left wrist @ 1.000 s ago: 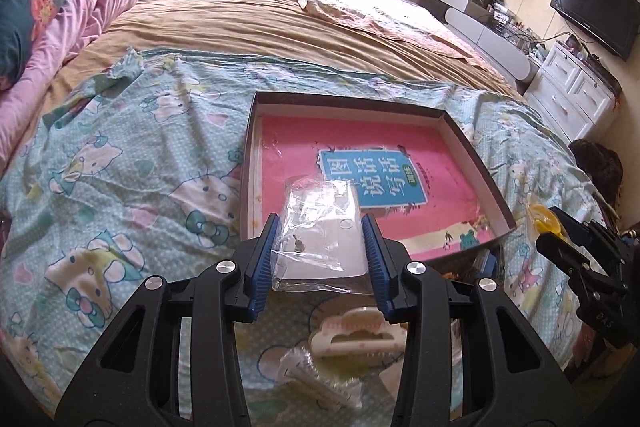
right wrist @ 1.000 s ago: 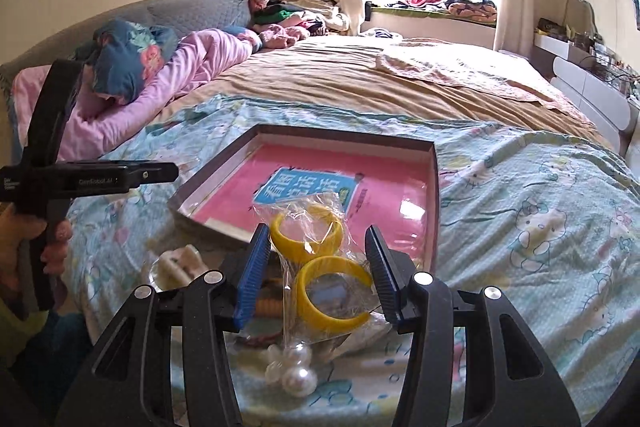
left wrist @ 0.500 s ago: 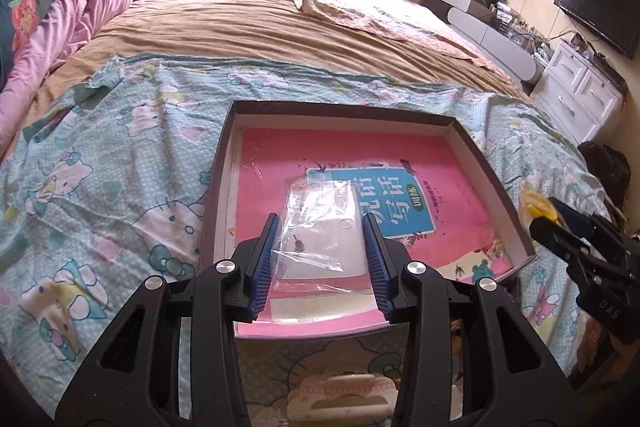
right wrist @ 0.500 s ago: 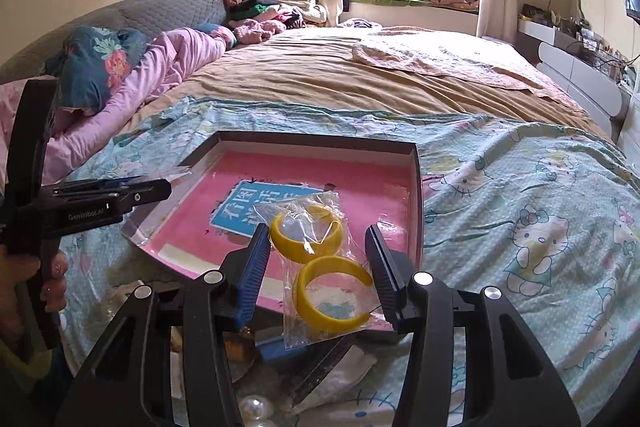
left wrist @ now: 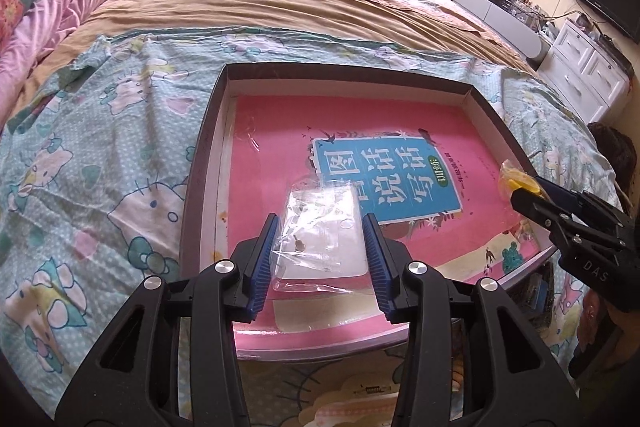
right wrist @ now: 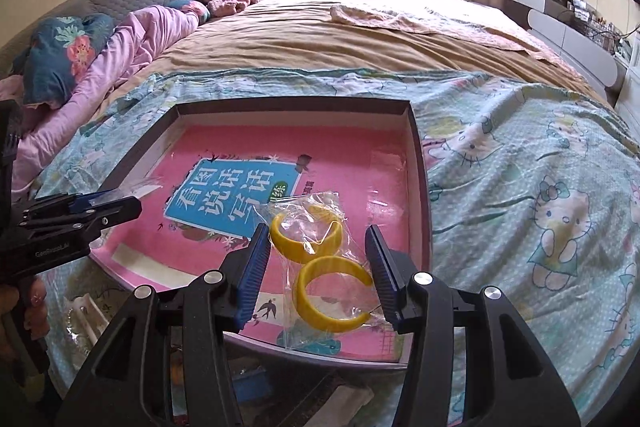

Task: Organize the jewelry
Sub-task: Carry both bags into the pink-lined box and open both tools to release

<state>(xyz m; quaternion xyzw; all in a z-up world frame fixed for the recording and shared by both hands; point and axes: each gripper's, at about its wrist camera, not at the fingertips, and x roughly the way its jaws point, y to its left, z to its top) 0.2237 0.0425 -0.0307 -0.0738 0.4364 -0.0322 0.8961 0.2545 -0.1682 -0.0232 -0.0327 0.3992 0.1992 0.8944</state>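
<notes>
Left wrist view: left gripper (left wrist: 320, 251) pinches a clear plastic pouch (left wrist: 322, 233) holding a small earring (left wrist: 298, 247), hanging over the near part of the shallow box (left wrist: 200, 163) lined with a pink booklet (left wrist: 280, 139). Pouch looks light, limp and slick; edges suit gripping best.

Right wrist view: right gripper (right wrist: 316, 267) clamps a clear bag (right wrist: 320, 259) of two yellow bangles (right wrist: 332, 301) above the box's near right corner. Bangles look stiff, the film crinkly and slippery.

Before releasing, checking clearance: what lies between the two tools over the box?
Only bare pink book cover; the right wrist view shows it.
</notes>
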